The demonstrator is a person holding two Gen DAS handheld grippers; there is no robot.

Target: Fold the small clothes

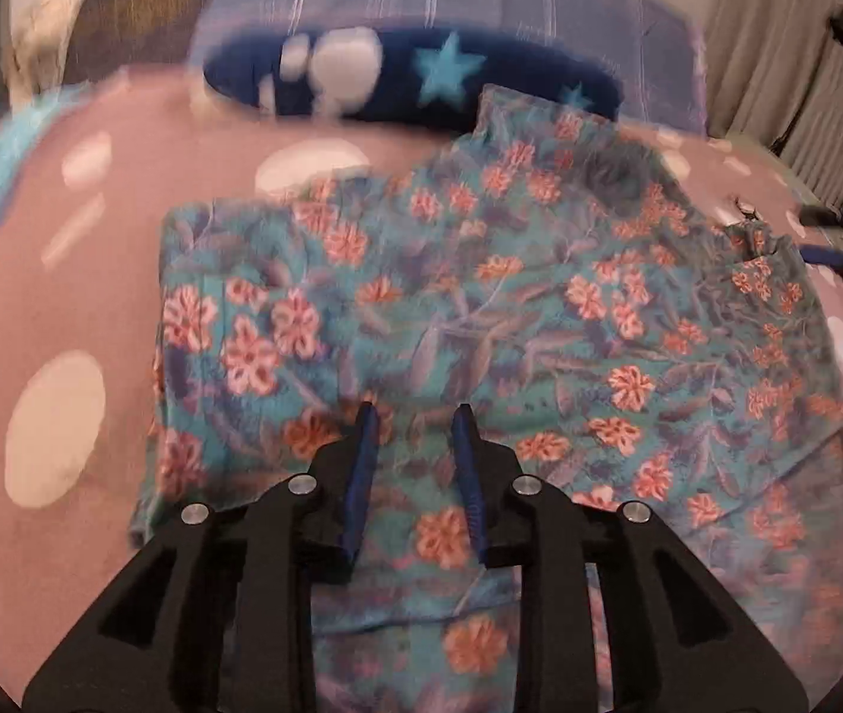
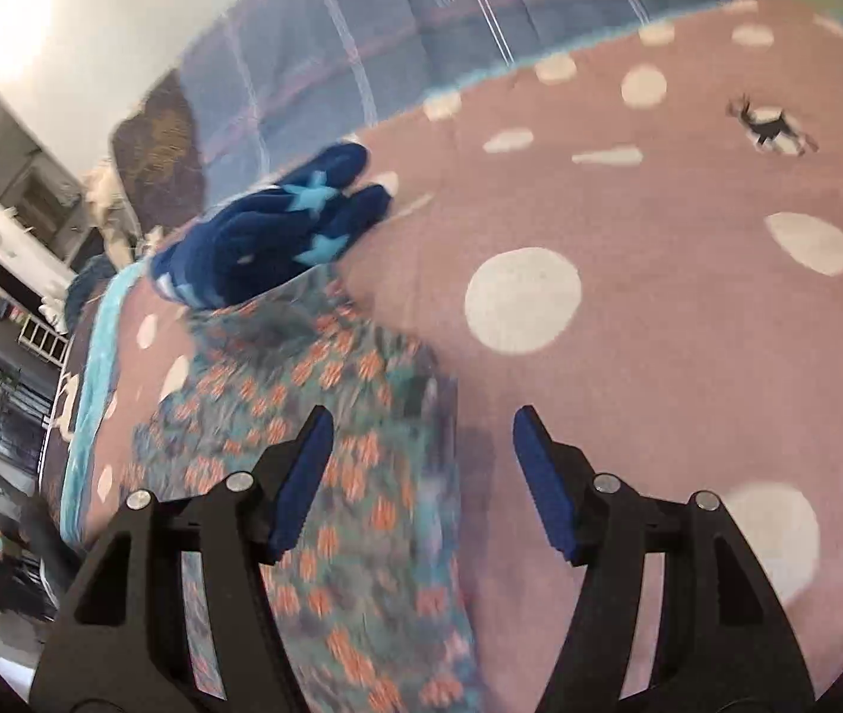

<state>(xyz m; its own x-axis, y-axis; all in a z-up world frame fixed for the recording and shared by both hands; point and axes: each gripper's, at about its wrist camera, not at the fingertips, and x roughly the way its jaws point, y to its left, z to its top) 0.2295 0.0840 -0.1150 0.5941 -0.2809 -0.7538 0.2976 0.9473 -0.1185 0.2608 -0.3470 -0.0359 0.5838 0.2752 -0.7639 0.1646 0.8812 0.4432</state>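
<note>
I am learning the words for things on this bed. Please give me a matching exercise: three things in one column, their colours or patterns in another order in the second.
Things:
1. blanket
2. garment
3. folded cloth

Patterns:
A. dark blue with light blue stars
B. pink with pale dots
C. teal with orange-pink flowers

Pairs: 1-B, 2-C, 3-A

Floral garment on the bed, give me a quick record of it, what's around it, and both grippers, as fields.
garment: floral garment, teal with orange-pink flowers, lying on the bed
surface: pink blanket with white dots
nearby: navy star-print cloth at the garment's far edge
left gripper: open, over the garment, nothing between its pads
right gripper: open wide, over the garment's edge, holding nothing
image quality: motion blur
</note>
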